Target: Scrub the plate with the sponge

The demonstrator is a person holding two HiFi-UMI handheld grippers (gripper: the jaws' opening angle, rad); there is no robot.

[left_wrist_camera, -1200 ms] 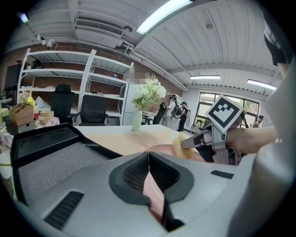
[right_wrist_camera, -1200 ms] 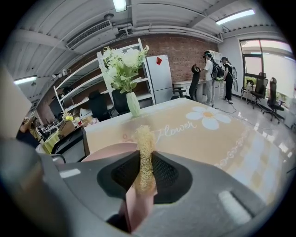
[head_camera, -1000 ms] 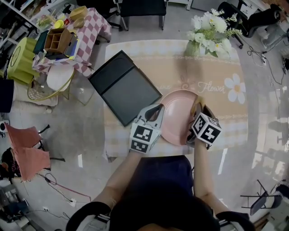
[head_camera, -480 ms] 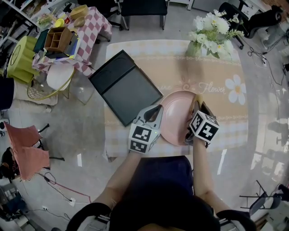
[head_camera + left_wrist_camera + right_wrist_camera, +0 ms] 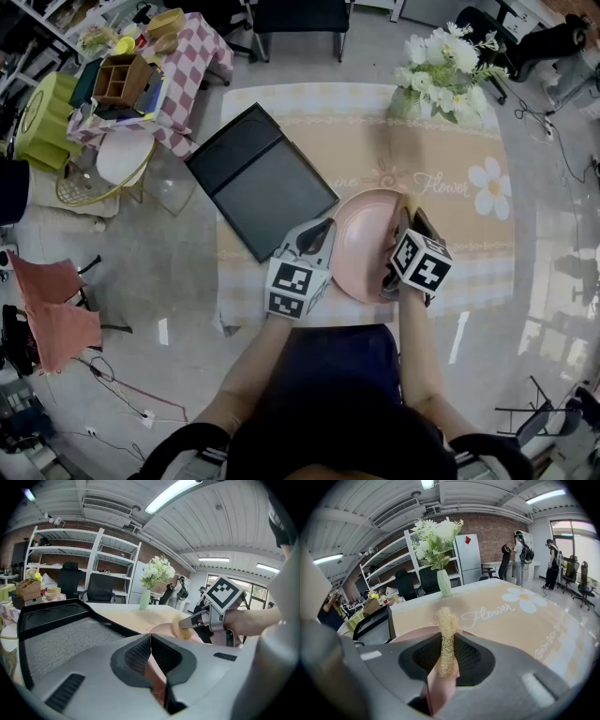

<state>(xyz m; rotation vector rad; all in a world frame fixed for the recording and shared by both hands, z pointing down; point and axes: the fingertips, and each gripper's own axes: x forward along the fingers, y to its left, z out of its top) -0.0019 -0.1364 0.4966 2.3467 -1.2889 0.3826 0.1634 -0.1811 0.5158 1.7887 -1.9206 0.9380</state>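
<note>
The left gripper (image 5: 321, 234) is pinching the left rim of the pink plate (image 5: 361, 246), with its jaws squeezing tight on it. The right gripper (image 5: 405, 221) is gripping the yellow sponge (image 5: 446, 634) between its jaws and holding it at the plate's right side. The plate is sitting near the front edge of the table (image 5: 469, 230). A black tray (image 5: 253, 178) is lying just beside the left gripper. A vase of white flowers (image 5: 441, 61) is standing far back, well apart.

Room: brick wall (image 5: 494, 527), metal shelves (image 5: 117, 559), ceiling strip lights (image 5: 173, 494), grey floor (image 5: 159, 272), black office chairs (image 5: 295, 14), windows (image 5: 574, 536).
</note>
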